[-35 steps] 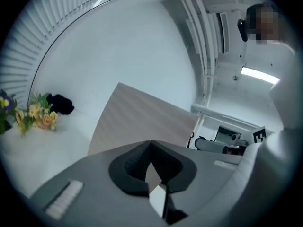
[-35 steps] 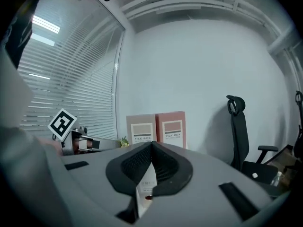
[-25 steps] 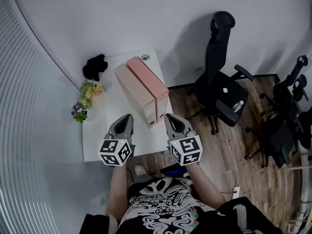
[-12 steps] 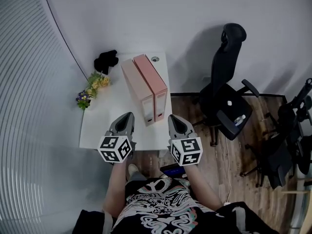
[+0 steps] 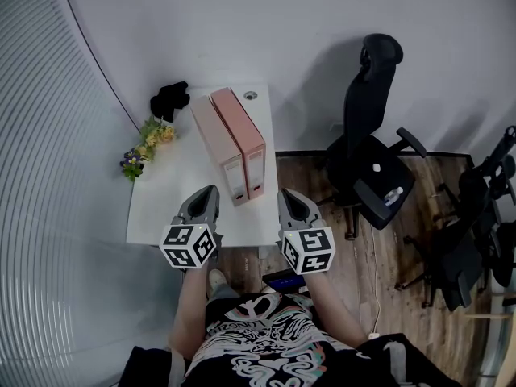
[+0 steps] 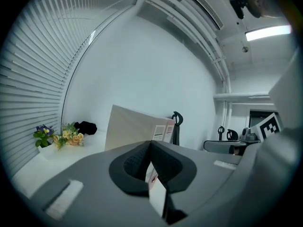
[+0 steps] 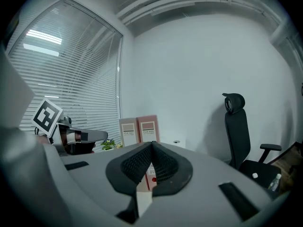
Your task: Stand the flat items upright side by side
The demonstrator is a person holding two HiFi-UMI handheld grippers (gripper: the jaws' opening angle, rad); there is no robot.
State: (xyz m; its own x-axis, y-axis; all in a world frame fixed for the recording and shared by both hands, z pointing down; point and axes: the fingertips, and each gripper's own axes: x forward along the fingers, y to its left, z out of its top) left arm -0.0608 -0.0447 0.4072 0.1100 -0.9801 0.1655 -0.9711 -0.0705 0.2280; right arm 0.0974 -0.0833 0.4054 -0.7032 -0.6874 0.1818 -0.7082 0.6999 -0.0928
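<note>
Pink binder (image 5: 244, 142) and beige binder (image 5: 214, 147) stand upright, touching side by side on the white table (image 5: 161, 208), at twelve o'clock from my two claws. My left gripper (image 5: 210, 193) has its jaws pressed together on nothing. My right gripper (image 5: 285, 194) is likewise closed and empty. Both hover at the table's six o'clock edge. Flowers (image 5: 146, 147) lie at ten o'clock and an office chair (image 5: 372, 156) stands at two.
</note>
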